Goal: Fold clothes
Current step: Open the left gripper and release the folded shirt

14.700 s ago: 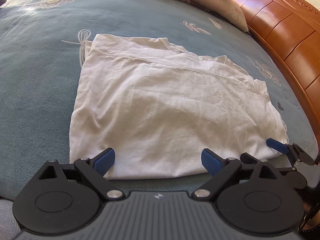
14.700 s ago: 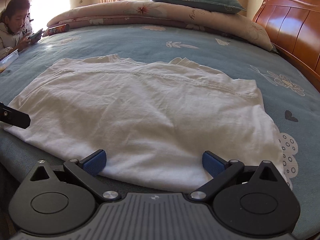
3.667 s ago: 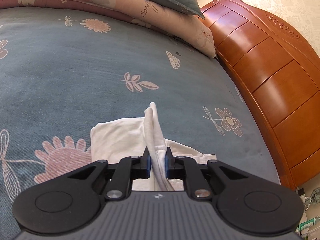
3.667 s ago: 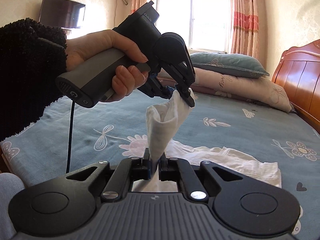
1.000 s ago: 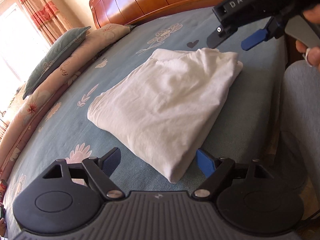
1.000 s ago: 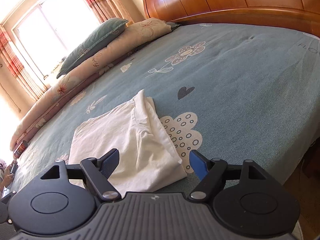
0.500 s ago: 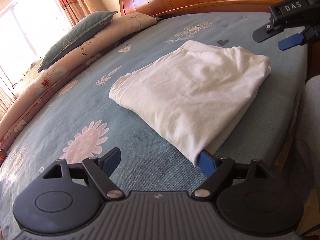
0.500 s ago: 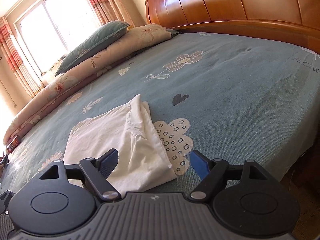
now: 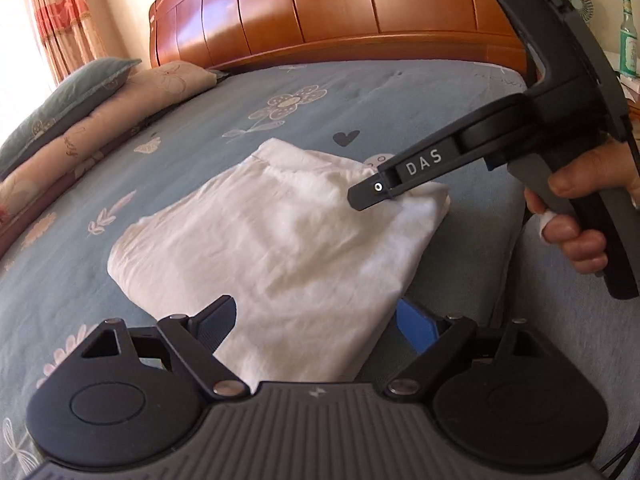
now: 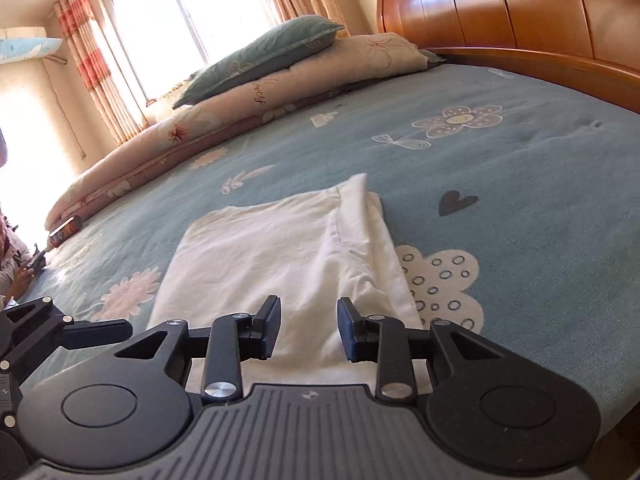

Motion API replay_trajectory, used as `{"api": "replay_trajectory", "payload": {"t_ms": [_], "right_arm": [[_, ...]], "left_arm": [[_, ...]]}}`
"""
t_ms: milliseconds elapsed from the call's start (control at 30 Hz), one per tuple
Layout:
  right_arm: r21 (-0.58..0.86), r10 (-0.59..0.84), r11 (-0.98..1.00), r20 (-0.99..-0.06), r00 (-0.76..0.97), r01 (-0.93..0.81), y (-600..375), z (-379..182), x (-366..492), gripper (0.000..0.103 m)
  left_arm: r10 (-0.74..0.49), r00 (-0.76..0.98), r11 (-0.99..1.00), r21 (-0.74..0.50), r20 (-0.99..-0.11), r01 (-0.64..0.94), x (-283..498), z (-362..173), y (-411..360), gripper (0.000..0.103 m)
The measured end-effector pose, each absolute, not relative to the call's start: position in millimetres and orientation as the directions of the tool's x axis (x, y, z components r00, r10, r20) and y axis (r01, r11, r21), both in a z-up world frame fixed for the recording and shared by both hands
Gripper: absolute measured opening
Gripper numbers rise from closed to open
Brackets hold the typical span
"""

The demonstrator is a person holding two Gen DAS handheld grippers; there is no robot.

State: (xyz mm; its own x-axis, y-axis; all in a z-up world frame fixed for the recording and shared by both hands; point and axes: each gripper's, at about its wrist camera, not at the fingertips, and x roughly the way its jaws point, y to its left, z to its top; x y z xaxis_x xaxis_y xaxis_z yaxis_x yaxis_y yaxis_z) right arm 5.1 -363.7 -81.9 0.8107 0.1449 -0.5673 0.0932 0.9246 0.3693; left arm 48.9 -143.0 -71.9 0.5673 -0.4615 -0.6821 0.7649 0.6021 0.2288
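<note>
A folded white garment (image 9: 280, 240) lies on the blue flowered bedspread (image 9: 400, 96) near the bed's front edge. My left gripper (image 9: 316, 320) straddles its near corner, jaws wide and opening a little more, with the pads clear of the cloth. In the left wrist view a hand holds my right gripper (image 9: 372, 194) over the garment's right corner. In the right wrist view, the right gripper (image 10: 310, 328) has its jaws closing. The garment (image 10: 280, 256) has its near edge flat between the pads (image 10: 268, 328), which are not pressing on it.
A wooden headboard (image 9: 360, 12) runs along the far side. A rolled quilt and pillow (image 10: 260, 80) lie along the left. A person (image 10: 12, 264) sits at the far left edge beside a small can (image 10: 64, 232). A green bottle (image 9: 628, 40) stands at the right.
Both grippers have moved in onto the garment. The right jaws have narrowed sharply around its near edge. The right gripper now hangs over the garment's right corner in the left wrist view.
</note>
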Motion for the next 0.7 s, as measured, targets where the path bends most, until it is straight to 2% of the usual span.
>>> {"api": "replay_trajectory", "payload": {"t_ms": [67,133,267,367,433,500,600,700], "right_arm": [[0.393,0.134,0.909,-0.591,0.795,0.139,-375.4,-93.6,5.6,0.023],[0.428,0.157,0.894,-0.577,0.801,0.133,-383.9,-97.2,0.5,0.021],[0.398,0.131,0.91,-0.546,0.827,0.118,-382.7,-83.9,-7.4,0.025],[0.403,0.169,0.913,-0.5,0.849,0.055,-378.2,-72.7,0.5,0.029],[0.382,0.172,0.923,-0.507,0.845,0.041,-372.4,-70.9,12.0,0.037],[0.37,0.179,0.928,-0.525,0.832,0.034,-368.6,-74.4,23.9,0.037],[0.374,0.18,0.926,-0.552,0.814,0.048,-369.3,-84.6,34.5,0.037],[0.374,0.184,0.927,-0.541,0.821,0.039,-371.1,-85.6,32.4,0.037]], "left_arm": [[-0.446,0.542,0.627,0.183,-0.712,0.757,56.6,-83.5,-140.2,0.088],[-0.444,0.534,0.629,0.173,-0.719,0.758,56.0,-88.7,-136.8,0.088],[-0.446,0.545,0.617,0.198,-0.71,0.762,49.7,-82.7,-134.1,0.089],[-0.472,0.549,0.602,0.203,-0.689,0.772,49.8,-74.2,-134.4,0.089],[-0.482,0.556,0.597,0.21,-0.677,0.774,55.1,-71.0,-139.0,0.089],[-0.482,0.556,0.601,0.207,-0.677,0.772,63.6,-71.8,-144.7,0.089],[-0.496,0.522,0.615,0.144,-0.694,0.775,77.0,-77.7,-142.4,0.091],[-0.511,0.487,0.628,0.079,-0.709,0.774,90.4,-83.6,-139.8,0.091]]}}
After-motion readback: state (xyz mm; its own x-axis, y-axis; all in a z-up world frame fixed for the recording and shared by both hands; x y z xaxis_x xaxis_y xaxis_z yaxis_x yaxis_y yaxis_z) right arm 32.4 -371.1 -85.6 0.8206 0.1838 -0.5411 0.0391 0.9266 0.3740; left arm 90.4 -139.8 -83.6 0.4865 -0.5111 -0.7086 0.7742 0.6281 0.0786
